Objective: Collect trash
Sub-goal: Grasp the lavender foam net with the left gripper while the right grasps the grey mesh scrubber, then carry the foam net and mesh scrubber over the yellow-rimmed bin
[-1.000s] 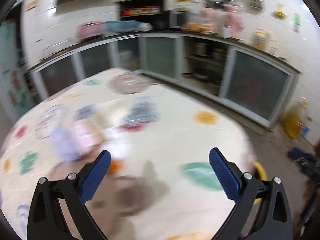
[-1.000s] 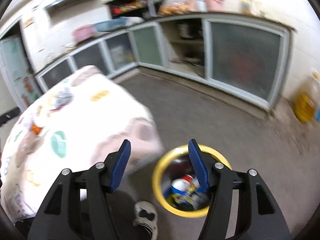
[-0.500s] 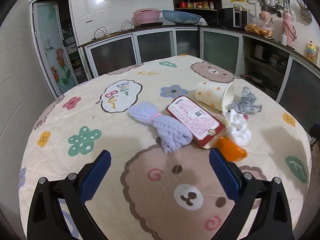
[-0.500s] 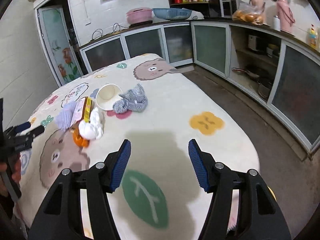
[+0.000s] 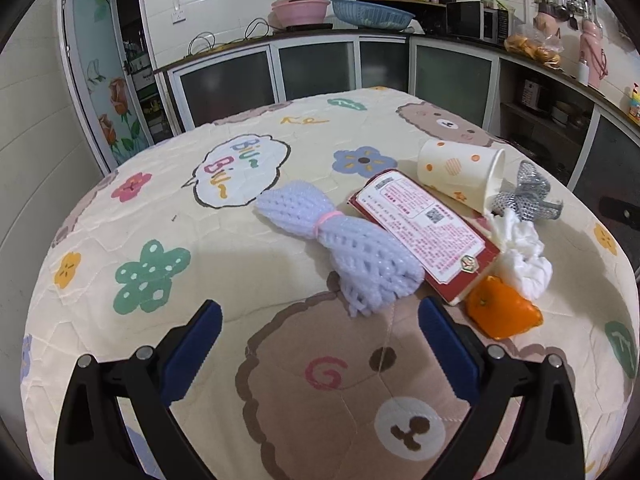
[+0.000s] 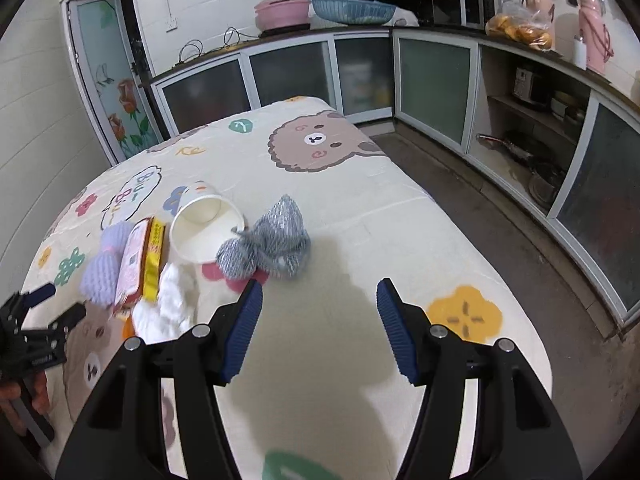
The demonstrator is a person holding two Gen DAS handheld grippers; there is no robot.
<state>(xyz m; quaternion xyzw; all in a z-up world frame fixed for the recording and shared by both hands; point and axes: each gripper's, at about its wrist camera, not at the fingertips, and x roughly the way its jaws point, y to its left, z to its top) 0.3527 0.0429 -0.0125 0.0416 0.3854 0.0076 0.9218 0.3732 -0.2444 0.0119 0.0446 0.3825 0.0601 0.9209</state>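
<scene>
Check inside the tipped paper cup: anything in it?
The right wrist view looks into the paper cup: bare white wall, nothing visible. The silver mesh lies across the lower rim, hiding that part.

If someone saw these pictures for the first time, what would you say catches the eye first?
Probably the cluster of trash on the cartoon bear tablecloth: a lilac foam net, a red carton and a tipped paper cup lying close together. An orange peel and white tissue lie at the carton's right. Both the left gripper and right gripper hover open, empty.

left claw — gaping, empty | purple foam net — just ahead
</scene>
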